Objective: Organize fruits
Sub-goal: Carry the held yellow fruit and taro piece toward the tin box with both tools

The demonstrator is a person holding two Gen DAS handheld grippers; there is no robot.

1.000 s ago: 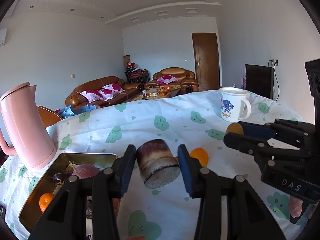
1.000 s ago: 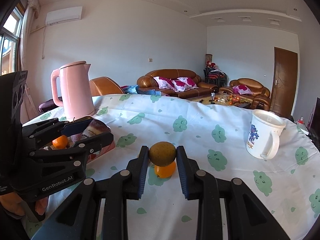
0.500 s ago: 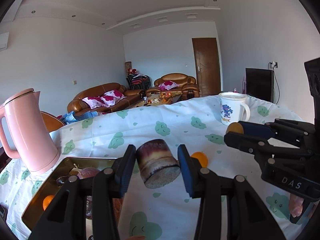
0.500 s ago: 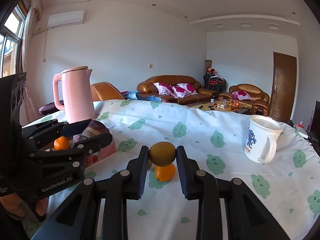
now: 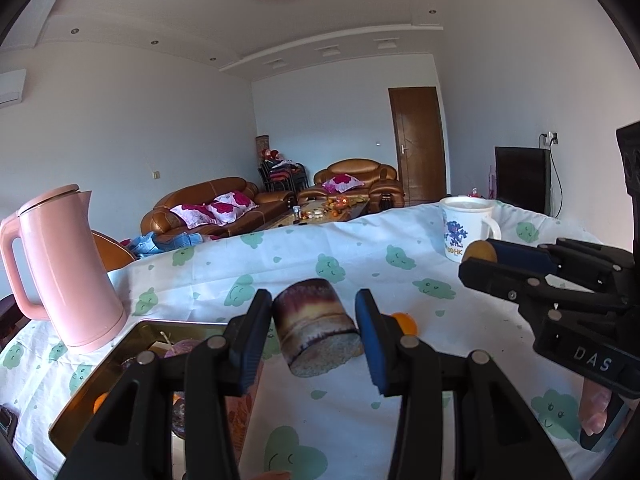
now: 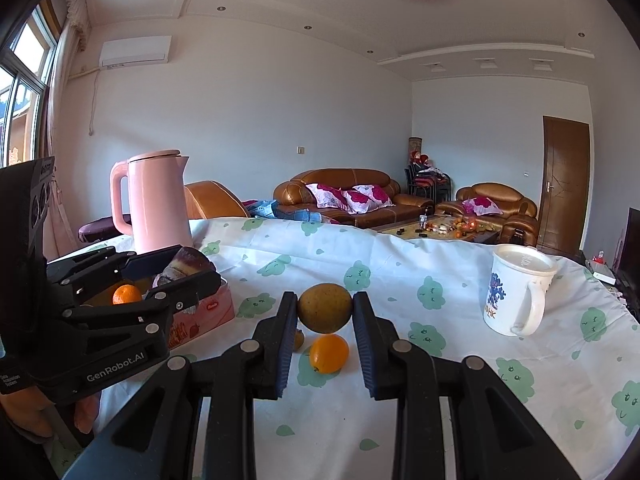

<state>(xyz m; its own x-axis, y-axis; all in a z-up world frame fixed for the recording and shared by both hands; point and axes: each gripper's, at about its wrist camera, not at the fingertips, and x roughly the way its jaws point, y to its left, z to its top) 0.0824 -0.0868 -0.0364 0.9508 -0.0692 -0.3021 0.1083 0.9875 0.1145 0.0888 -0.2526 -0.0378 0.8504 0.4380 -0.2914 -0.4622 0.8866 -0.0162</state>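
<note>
My left gripper (image 5: 314, 314) is shut on a short purple-brown sugarcane piece (image 5: 316, 328), held above the cloth beside the metal tin (image 5: 120, 344). The tin holds an orange (image 6: 127, 294) and other fruit, partly hidden by the fingers. A round yellow-green fruit (image 6: 325, 307) sits clamped in my shut right gripper (image 6: 325, 310), just above a loose orange (image 6: 329, 353) on the table. A small brownish fruit (image 6: 298, 340) peeks out behind the left finger. Each gripper also shows at the edge of the other's view, still holding its piece.
A pink kettle (image 5: 64, 268) stands behind the tin at the left. A white mug (image 6: 516, 292) stands on the right of the table. The cloth (image 6: 400, 280) with green prints covers the table. Sofas and a door lie beyond the far edge.
Both grippers have tipped slightly upward, so the table and objects sit lower in the views. The cane piece and the yellow-green fruit stay gripped.
</note>
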